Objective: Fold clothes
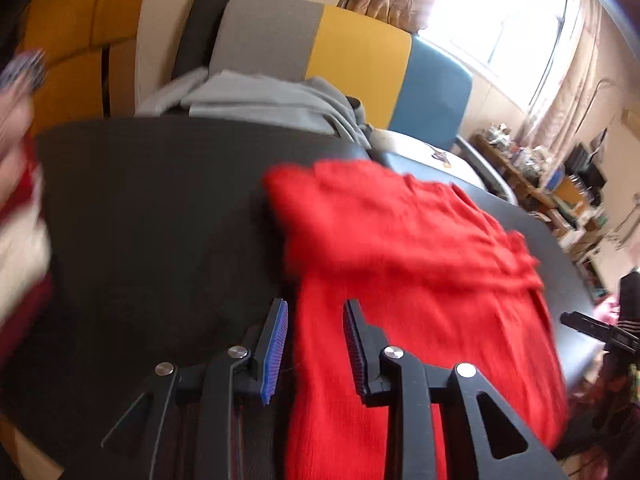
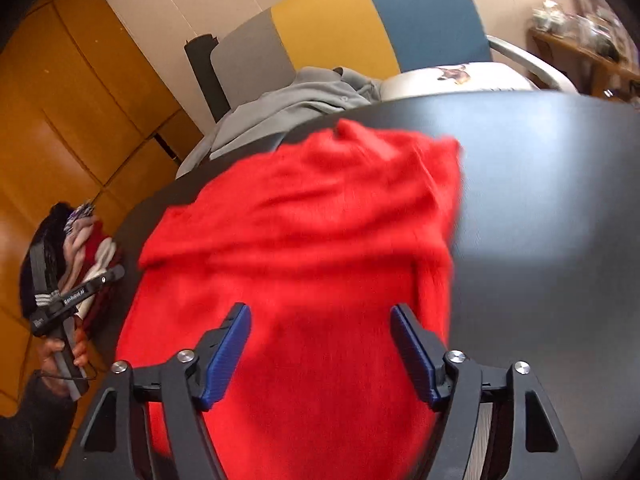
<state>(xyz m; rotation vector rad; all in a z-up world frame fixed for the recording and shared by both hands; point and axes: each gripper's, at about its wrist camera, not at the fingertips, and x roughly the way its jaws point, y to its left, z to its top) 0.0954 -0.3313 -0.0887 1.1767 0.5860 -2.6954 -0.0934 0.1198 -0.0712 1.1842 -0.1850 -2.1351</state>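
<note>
Red sweater [image 1: 400, 260] lies folded on the dark surface [image 1: 140, 220], so I hold both claws, left [image 1: 316, 344] and right [image 2: 320, 356], spread empty above it.

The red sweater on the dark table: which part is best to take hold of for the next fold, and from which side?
Probably the red sweater at its near hem corners, approached from the near table edge: this end lies flat, and the far end is already bunched.
</note>
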